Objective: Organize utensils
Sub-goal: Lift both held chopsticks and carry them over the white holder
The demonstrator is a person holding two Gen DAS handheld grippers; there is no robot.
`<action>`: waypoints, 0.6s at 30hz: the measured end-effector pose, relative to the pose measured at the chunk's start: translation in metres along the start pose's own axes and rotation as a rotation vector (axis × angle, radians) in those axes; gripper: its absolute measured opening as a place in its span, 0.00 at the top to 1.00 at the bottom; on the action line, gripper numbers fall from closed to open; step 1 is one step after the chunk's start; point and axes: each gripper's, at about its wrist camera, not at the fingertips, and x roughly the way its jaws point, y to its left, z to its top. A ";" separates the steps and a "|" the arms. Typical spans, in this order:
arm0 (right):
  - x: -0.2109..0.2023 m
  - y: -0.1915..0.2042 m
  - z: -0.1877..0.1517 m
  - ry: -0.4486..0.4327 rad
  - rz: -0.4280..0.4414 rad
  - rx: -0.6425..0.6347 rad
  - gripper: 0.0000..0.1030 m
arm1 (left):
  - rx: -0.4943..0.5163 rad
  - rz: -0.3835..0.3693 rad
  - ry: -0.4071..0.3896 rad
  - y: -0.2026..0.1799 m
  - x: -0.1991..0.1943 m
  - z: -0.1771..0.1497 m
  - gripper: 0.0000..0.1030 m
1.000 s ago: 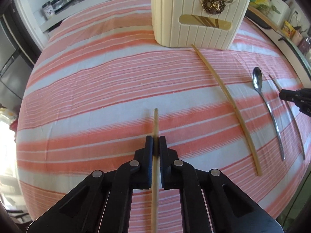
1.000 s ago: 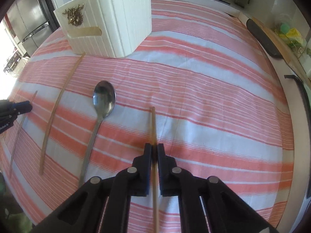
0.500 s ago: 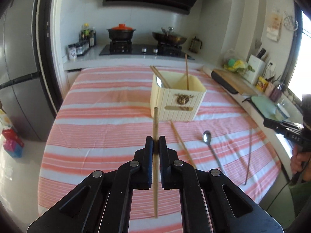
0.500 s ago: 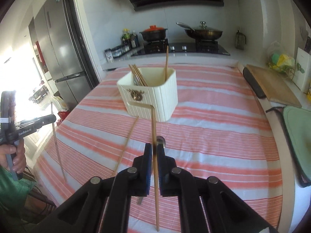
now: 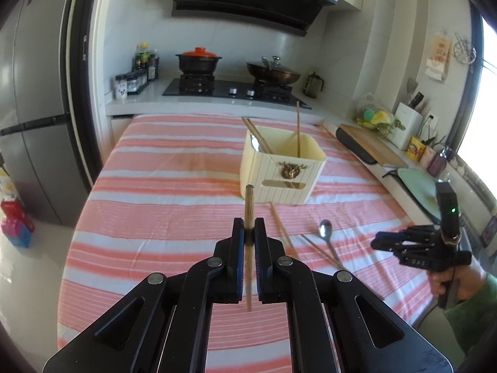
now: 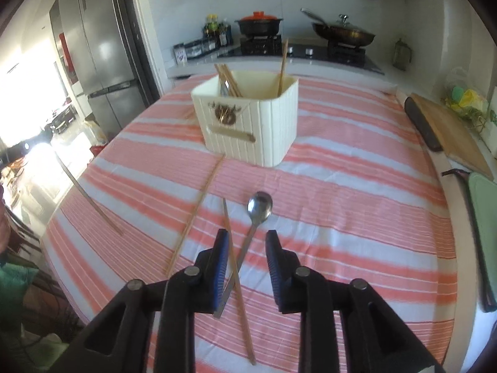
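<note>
My left gripper (image 5: 249,227) is shut on a wooden chopstick (image 5: 248,205) and holds it above the striped table, short of the cream utensil holder (image 5: 279,180). The holder has several chopsticks and a spoon in it. My right gripper (image 6: 245,242) is open and empty above the table; it shows in the left wrist view (image 5: 400,242) at the right. Below it a chopstick (image 6: 237,279) lies across a metal spoon (image 6: 256,217). Another chopstick (image 6: 195,211) lies to their left. The left gripper's chopstick (image 6: 88,195) shows at the left of the right wrist view.
The table (image 5: 161,186) wears a red-and-white striped cloth. Behind it is a counter with a hob, a pot (image 5: 198,62) and a wok (image 5: 273,73). A cutting board (image 6: 450,136) and a green mat (image 6: 484,205) lie along the right edge. A fridge (image 6: 102,49) stands at the left.
My right gripper has opened and let go of its chopstick, which now lies across the spoon on the table. My left gripper still holds its chopstick, raised and a little nearer the holder.
</note>
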 end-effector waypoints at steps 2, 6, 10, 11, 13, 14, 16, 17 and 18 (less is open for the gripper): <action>0.023 0.009 -0.002 0.040 0.034 -0.045 0.74 | 0.000 0.000 0.004 0.001 0.001 -0.002 0.96; 0.063 0.025 0.004 0.073 0.000 -0.142 0.73 | 0.002 -0.001 0.004 0.001 -0.002 -0.003 0.96; 0.100 0.026 0.013 0.144 0.003 -0.171 0.73 | 0.002 0.003 0.012 0.002 -0.001 -0.003 0.96; 0.110 0.027 0.014 0.165 0.003 -0.180 0.73 | 0.003 0.004 0.012 0.002 0.000 -0.003 0.96; 0.121 0.030 0.016 0.175 0.009 -0.214 0.74 | 0.006 0.004 0.014 0.001 0.000 -0.002 0.96; 0.122 0.032 0.018 0.185 0.001 -0.228 0.77 | 0.007 0.002 0.015 0.000 -0.001 -0.002 0.96; 0.120 0.032 0.024 0.206 -0.007 -0.204 0.94 | 0.012 0.002 0.014 -0.002 -0.002 -0.001 0.96; 0.114 0.033 0.025 0.191 -0.002 -0.190 0.94 | 0.017 0.001 0.012 -0.003 -0.003 0.000 0.96; 0.103 0.033 0.026 0.163 0.001 -0.185 0.94 | 0.022 0.000 0.008 -0.005 -0.006 0.001 0.96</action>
